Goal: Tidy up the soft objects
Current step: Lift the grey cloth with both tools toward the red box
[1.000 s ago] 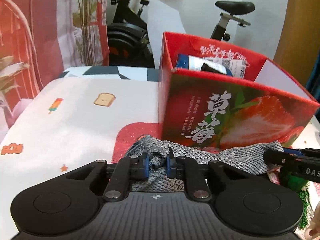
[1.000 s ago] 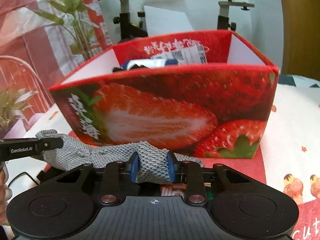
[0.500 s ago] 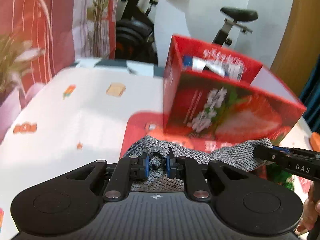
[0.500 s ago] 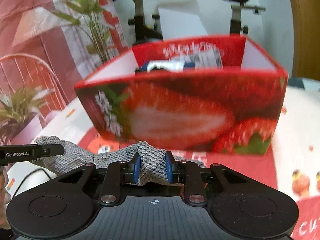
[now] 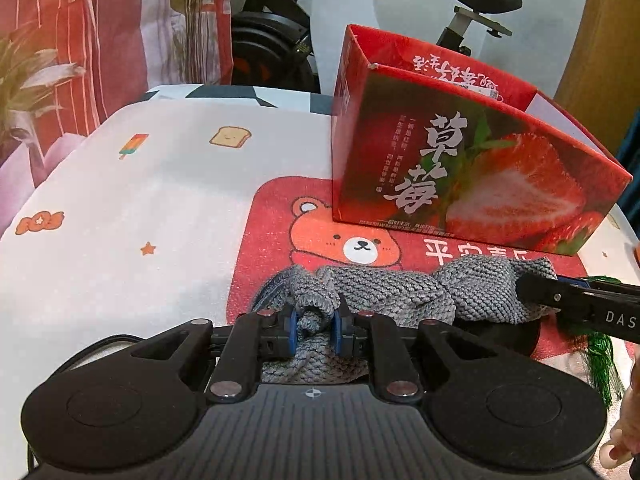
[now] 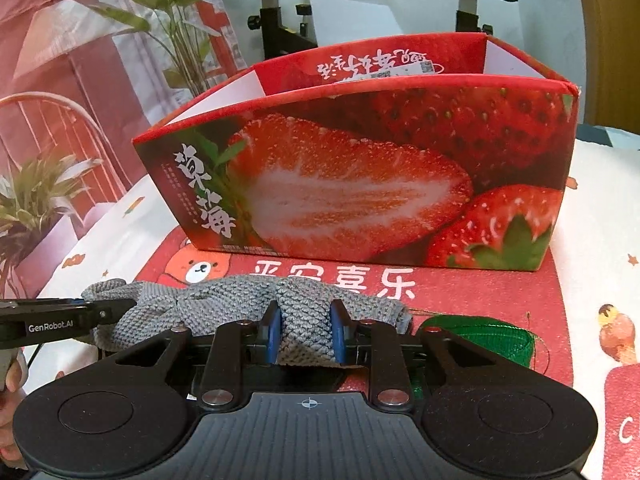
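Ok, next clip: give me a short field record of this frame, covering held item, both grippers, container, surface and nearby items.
held item: grey knitted cloth, stretched between both grippers
left gripper: shut on a bunched end of the cloth
right gripper: shut on a fold at the other end
container: red strawberry box, open top, behind the cloth, apart from it
box contents: a labelled item, mostly hidden
surface: red bear mat on a white printed tablecloth
nearby: green thread spool by the right gripper
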`<state>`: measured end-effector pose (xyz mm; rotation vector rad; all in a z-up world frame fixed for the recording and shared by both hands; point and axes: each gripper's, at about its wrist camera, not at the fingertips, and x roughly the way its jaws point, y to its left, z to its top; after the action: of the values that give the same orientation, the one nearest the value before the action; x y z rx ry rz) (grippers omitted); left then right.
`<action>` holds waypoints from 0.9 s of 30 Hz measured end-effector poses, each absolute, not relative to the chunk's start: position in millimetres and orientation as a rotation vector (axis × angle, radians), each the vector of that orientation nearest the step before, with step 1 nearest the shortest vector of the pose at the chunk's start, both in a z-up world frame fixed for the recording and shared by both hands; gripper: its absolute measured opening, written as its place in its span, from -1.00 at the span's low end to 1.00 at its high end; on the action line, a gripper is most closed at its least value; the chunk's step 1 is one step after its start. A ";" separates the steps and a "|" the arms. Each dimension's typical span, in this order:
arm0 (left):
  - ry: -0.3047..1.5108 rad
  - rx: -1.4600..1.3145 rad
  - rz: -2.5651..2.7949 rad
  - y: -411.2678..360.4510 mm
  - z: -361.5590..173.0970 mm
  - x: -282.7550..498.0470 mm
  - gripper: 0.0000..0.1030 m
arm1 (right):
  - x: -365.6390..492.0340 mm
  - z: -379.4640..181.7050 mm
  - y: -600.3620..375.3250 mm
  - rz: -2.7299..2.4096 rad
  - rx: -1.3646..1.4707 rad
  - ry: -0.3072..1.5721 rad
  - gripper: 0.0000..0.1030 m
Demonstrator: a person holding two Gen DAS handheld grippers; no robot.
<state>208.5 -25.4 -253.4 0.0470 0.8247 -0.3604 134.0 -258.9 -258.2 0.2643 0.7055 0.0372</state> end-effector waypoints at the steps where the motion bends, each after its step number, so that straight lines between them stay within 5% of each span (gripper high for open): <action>1: 0.823 0.044 -0.361 -24.7 -255.3 207.8 -0.66 | 133.6 -258.4 -258.7 0.038 0.262 0.705 -0.55; 27: 0.826 -0.024 -0.349 -21.2 -260.0 209.8 -0.70 | 131.6 -256.9 -260.6 0.042 0.272 0.688 -0.57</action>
<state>209.8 -21.2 -260.0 -0.0241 0.8262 -0.3487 131.6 -260.6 -256.9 0.2724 0.6876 0.0417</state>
